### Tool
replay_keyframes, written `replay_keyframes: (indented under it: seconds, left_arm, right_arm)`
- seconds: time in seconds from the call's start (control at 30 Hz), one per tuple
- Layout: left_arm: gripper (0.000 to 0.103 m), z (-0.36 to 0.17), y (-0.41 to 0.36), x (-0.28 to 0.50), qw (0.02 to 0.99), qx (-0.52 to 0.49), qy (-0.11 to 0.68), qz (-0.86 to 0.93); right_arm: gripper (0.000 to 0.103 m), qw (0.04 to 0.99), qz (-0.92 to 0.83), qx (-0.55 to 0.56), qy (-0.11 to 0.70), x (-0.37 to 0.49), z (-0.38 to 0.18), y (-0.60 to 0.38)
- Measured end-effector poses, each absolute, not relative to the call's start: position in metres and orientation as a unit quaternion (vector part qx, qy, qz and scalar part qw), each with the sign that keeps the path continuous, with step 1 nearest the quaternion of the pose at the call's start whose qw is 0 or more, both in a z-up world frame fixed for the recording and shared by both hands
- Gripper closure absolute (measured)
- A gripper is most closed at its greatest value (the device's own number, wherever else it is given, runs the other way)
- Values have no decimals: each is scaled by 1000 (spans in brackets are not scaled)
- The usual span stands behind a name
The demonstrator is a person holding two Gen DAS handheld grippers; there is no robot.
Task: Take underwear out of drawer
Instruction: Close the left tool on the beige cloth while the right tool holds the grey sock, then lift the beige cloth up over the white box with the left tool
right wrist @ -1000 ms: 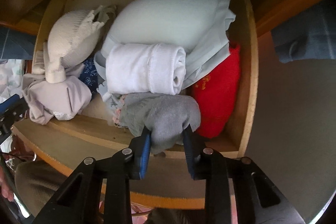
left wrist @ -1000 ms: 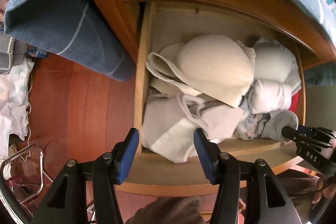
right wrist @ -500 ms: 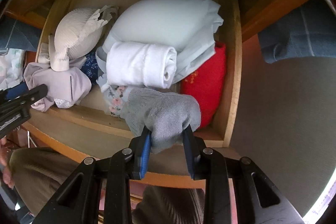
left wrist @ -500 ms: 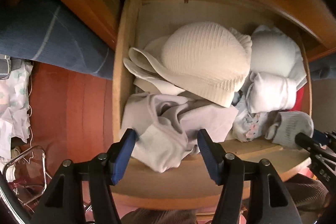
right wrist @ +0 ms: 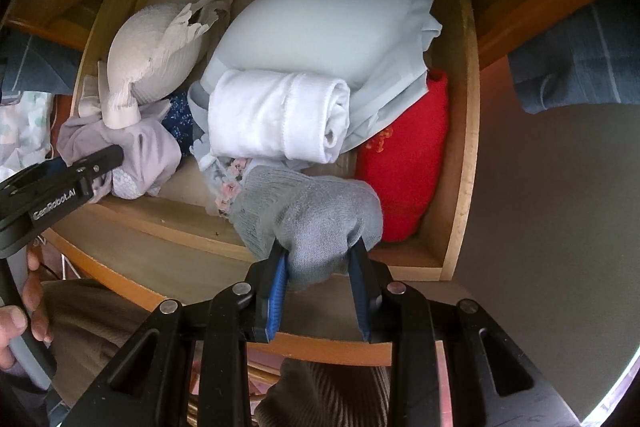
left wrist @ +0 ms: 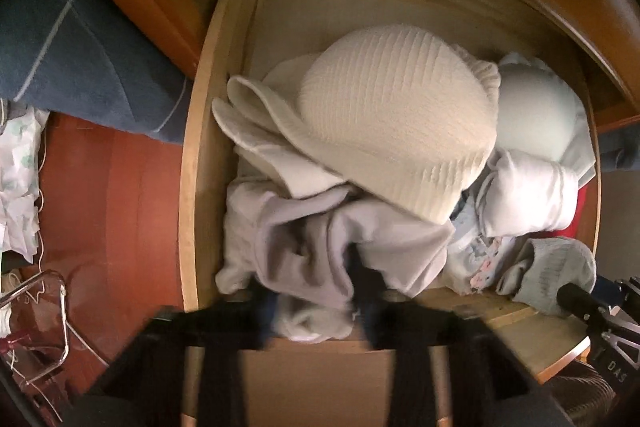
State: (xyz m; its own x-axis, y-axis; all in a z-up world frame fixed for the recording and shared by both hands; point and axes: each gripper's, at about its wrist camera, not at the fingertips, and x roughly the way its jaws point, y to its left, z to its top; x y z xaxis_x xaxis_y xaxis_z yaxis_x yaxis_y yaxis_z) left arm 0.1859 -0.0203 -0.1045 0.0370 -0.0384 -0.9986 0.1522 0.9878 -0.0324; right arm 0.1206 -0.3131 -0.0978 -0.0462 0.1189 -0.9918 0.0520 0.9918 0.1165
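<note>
While its jaws are closing, the left gripper (left wrist: 316,291) in the left wrist view stands blurred at the near left corner of the open wooden drawer (left wrist: 192,187), with the pale lilac underwear (left wrist: 340,243) bunched between its fingers. A cream ribbed bra (left wrist: 400,123) lies just beyond. In the right wrist view, the right gripper (right wrist: 320,267) is clamped narrowly on a grey knit garment (right wrist: 312,215), raised over the drawer's near edge. A white roll (right wrist: 280,115) and a red garment (right wrist: 404,163) lie behind it.

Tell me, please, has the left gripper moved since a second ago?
Yes. The left gripper has dropped toward the drawer's front edge, its jaws closing around the lilac garment.
</note>
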Motion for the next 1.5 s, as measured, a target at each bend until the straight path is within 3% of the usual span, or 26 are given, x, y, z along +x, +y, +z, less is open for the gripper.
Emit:
replay_keyframes:
  seconds: [0.07,0.23,0.7,1.5]
  left_arm:
    - [88,-103,-19,185,723,37,686,-68]
    - [91,-89,-11,176,731,33,677,-79]
    - [92,-29,0,147,769,28,630,-103]
    - [92,123,11,117,832,24,533,-149]
  right_arm:
    - [77,690,25,58,721,121,-97,-313]
    - [76,690,22,64,720,126,-104,-305]
    - [76,703,6,38,710,126,-101,-303]
    - [76,703,-9,40,710,124,-103,-318]
